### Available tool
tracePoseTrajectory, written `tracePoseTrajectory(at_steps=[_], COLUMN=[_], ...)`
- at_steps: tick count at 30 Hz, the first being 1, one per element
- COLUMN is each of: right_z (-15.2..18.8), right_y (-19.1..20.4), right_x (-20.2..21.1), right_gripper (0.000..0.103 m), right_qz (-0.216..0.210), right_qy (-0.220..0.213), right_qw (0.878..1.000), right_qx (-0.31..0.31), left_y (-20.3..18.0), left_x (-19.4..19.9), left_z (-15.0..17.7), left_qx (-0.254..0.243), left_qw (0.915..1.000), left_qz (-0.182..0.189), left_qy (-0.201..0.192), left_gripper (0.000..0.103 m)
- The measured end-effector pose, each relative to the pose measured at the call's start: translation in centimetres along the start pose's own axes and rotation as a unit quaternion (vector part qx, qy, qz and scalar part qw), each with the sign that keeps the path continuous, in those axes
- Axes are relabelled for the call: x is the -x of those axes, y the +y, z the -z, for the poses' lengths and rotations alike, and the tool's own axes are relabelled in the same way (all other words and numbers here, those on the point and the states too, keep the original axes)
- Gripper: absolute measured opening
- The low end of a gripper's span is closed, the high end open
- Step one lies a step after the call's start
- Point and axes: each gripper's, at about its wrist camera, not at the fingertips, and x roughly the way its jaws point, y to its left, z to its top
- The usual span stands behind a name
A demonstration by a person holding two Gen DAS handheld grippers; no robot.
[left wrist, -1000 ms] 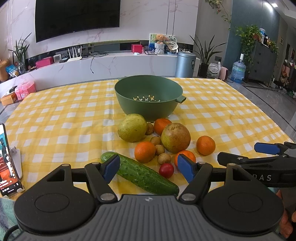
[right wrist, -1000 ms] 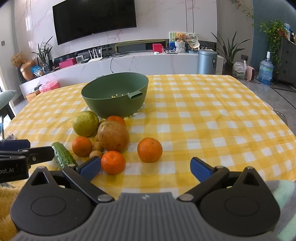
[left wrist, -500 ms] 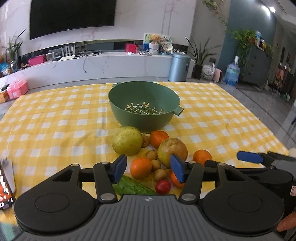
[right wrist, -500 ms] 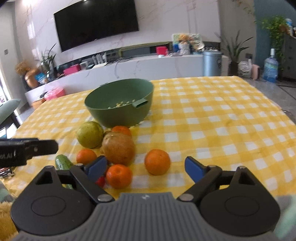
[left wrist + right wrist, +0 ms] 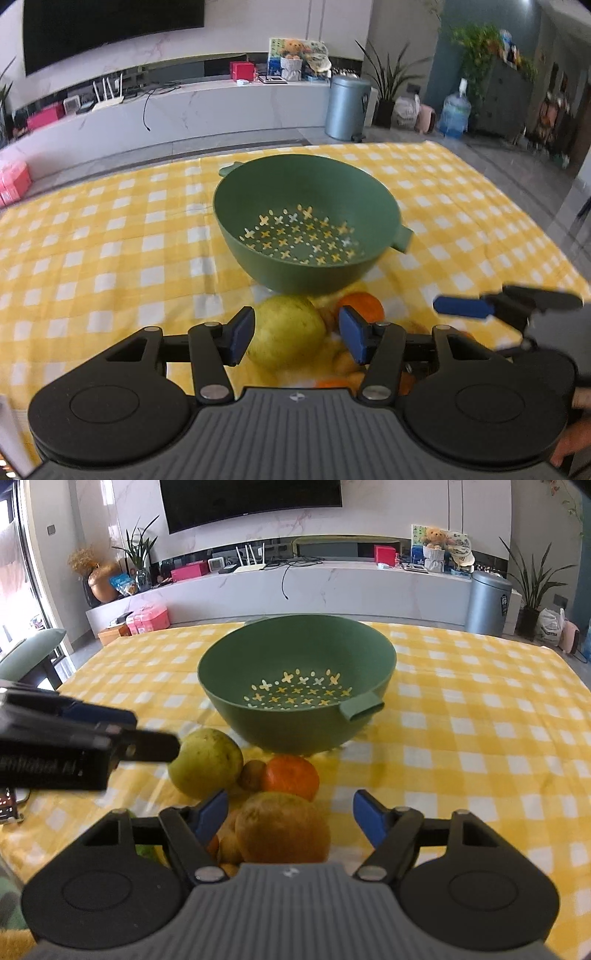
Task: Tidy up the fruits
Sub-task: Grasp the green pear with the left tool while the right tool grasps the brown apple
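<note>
A green colander bowl [image 5: 306, 221] [image 5: 295, 686] stands empty on the yellow checked cloth. In front of it lies a pile of fruit. My left gripper [image 5: 297, 338] straddles a yellow-green round fruit [image 5: 286, 332] [image 5: 205, 762]; a small gap shows at the right pad, so nothing is gripped. My right gripper [image 5: 290, 818] has its jaws closing around a brownish round fruit [image 5: 282, 827], with a gap on each side. An orange [image 5: 291, 777] [image 5: 360, 304] and a small brown fruit [image 5: 253, 773] lie between these and the bowl. Each wrist view shows the other gripper's fingers [image 5: 461, 307] [image 5: 147, 744].
A strip of cucumber [image 5: 146, 849] shows under the right gripper's left finger. A phone [image 5: 7, 805] lies at the cloth's left edge. A green chair [image 5: 33, 653] stands left of the table. Bare cloth [image 5: 480, 738] stretches right of the bowl.
Both grippers have moved forward over the fruit pile toward the bowl, and both have narrowed. The left now frames the yellow-green fruit, the right the brownish one.
</note>
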Motion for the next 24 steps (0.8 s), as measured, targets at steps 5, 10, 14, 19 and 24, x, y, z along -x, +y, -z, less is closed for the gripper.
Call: tracePoseTrajectory(at_steps=[5, 10, 14, 19, 24], right_z=[1.2, 1.3, 1.2, 1.3, 1.4], right_y=[-0.5, -0.4, -0.6, -1.1, -1.0], right_x=[-1.3, -1.8, -2.3, -2.6, -2.7], right_gripper=[0.072, 0.072, 0.072, 0.072, 0.070], right_qz=[-0.006, -0.004, -0.010, -0.022, -0.030], right_qy=[0.007, 0.009, 0.018, 0.027, 0.029], right_qw=[1.000, 1.000, 0.999, 0.998, 0.998], right_qx=[-0.018, -0.020, -0.028, -0.047, -0.047], left_y=[1.4, 2.1, 2.2, 2.1, 2.5], left_x=[-1.8, -2.2, -2.8, -3.5, -4.1], left_z=[1.0, 1.6, 1.4, 1.4, 1.6], left_qx=[0.019, 0.033, 0.037, 0.039, 0.049], left_qw=[0.9998, 0.9994, 0.9992, 0.9991, 0.9985], left_qz=[0.001, 0.013, 0.013, 0.016, 0.022], left_qy=[0.003, -0.002, 0.003, 0.003, 0.011], left_gripper=[0.063, 0.070, 0.071, 0.075, 0.080])
